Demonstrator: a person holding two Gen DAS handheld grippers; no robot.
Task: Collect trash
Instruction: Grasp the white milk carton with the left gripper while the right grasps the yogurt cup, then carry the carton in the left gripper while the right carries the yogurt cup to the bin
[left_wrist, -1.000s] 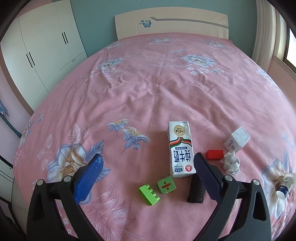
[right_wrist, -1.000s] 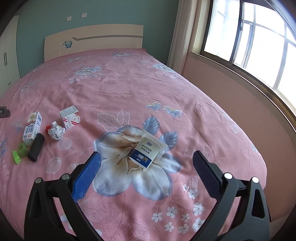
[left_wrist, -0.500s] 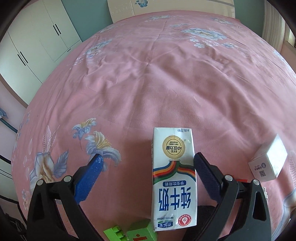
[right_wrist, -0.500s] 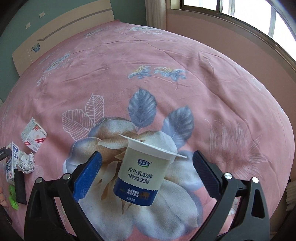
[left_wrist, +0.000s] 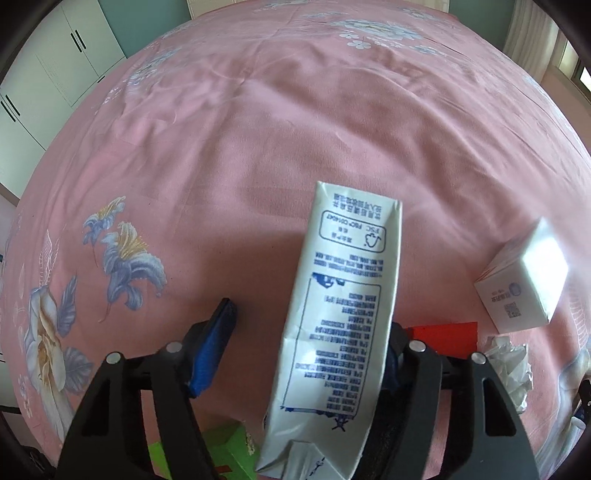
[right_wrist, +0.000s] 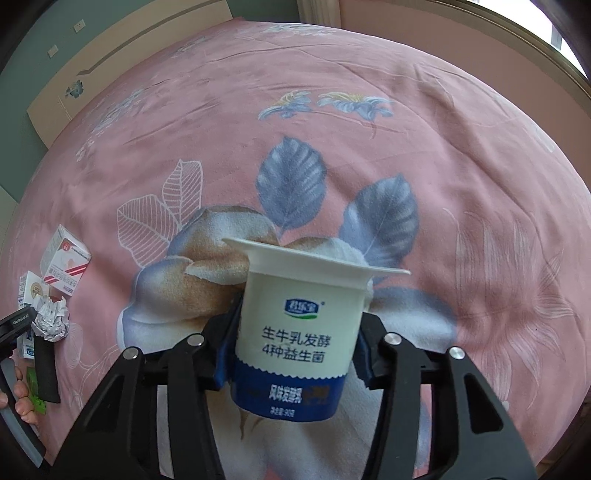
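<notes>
1. In both views: a pink bedspread (left_wrist: 295, 129), soft, matte and lightly creased, printed with blue and cream flowers.
2. Low centre of the left wrist view: a milk carton (left_wrist: 343, 314) of glossy white card with blue print, slab-shaped, tilted, its narrow printed side toward the lens and a folded end at the bottom edge.
3. Left gripper (left_wrist: 310, 317) just now narrowing around that carton, not clamped: the left-hand blue pad apart from it, a strip of bedspread between; the other pad hidden behind the card (contact there impossible to tell).
4. Lower centre of the right wrist view: a yogurt cup (right_wrist: 295, 332) of smooth white plastic, tapered, with a wide flat rim and a dark blue band at the base.
5. Right gripper (right_wrist: 301, 317) just closed in, both blue pads pressed against the cup's sides, grasping it.
6. Only in the left view: a red block (left_wrist: 443, 336), a green block (left_wrist: 221, 454) at the bottom edge, a white wardrobe (left_wrist: 55, 74) upper left.
7. Only in the right view: a black cylinder (right_wrist: 46, 373) at the left edge, a pale wooden headboard (right_wrist: 110, 62) upper left.
8. In both views: a small white box (left_wrist: 521, 280) and a wad of crumpled paper (left_wrist: 509, 365).
</notes>
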